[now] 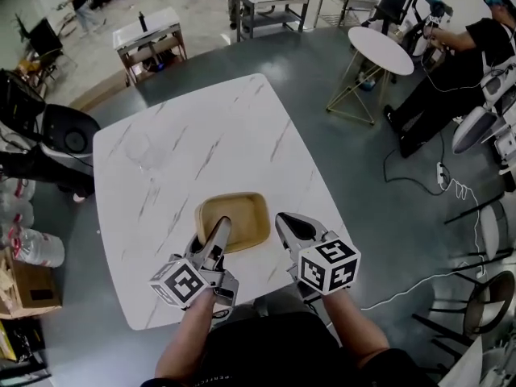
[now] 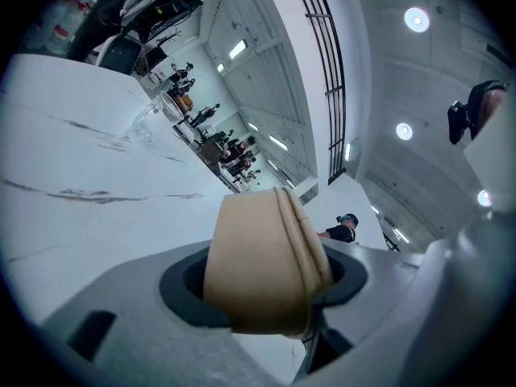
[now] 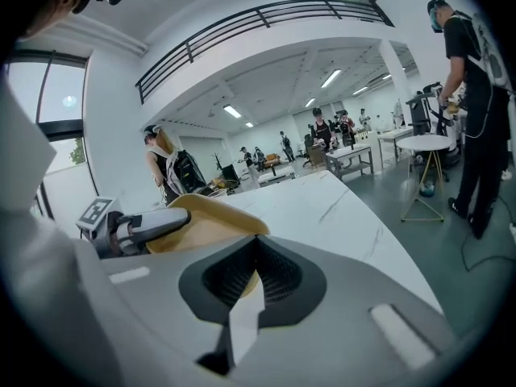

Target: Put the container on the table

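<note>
A shallow tan rectangular container (image 1: 234, 220) is over the near part of the white marble table (image 1: 201, 127). My left gripper (image 1: 218, 226) is shut on its near-left rim; in the left gripper view the tan rim (image 2: 262, 264) fills the gap between the jaws. My right gripper (image 1: 283, 221) is at the container's right rim. In the right gripper view the tan edge (image 3: 201, 220) runs in between the dark pads (image 3: 278, 276), so that gripper (image 3: 254, 276) is shut on it too. Whether the container's bottom touches the table, I cannot tell.
The table's front edge (image 1: 242, 301) is just before the person's body. A round white side table (image 1: 380, 48) and a seated person (image 1: 459, 63) are at the far right. Cables (image 1: 439, 180) and a chair (image 1: 488, 301) are on the right floor; bottles (image 1: 32, 248) at left.
</note>
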Action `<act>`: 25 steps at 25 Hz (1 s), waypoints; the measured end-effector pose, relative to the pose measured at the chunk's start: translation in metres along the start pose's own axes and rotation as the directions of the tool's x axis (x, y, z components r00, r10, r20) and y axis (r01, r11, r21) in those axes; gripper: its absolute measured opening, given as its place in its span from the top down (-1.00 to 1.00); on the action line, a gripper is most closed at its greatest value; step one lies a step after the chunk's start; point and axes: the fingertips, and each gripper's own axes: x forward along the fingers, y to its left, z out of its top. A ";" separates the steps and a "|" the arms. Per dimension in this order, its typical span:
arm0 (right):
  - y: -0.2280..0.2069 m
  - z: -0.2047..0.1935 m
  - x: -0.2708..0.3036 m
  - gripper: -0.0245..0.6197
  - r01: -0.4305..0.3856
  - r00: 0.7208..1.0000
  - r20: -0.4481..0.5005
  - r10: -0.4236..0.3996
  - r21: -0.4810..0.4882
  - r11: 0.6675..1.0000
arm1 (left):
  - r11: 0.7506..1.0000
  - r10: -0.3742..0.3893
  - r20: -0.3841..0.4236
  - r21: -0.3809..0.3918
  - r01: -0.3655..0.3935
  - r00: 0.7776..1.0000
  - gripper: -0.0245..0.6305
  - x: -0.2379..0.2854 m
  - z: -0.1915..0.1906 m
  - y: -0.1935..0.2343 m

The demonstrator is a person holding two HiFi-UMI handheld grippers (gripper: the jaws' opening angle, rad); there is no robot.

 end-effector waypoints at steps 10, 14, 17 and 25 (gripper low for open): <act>-0.032 0.029 0.031 0.92 -0.072 0.997 -0.036 0.071 -0.045 0.996 | 0.998 0.058 0.072 0.009 -0.059 0.996 0.19 0.040 0.009 0.013; -0.036 0.038 0.044 0.92 -0.106 0.993 -0.054 0.103 -0.061 0.993 | 0.997 0.078 0.108 -0.026 -0.075 0.991 0.19 0.049 0.017 0.022; -0.039 0.044 0.053 0.92 -0.131 0.990 -0.063 0.127 -0.073 0.989 | 0.996 0.086 0.142 -0.049 -0.080 0.986 0.19 0.058 0.024 0.024; -0.052 0.048 0.074 0.92 -0.178 0.980 -0.107 0.168 -0.097 0.979 | 0.990 0.134 0.154 -0.066 -0.125 0.979 0.19 0.083 0.022 0.036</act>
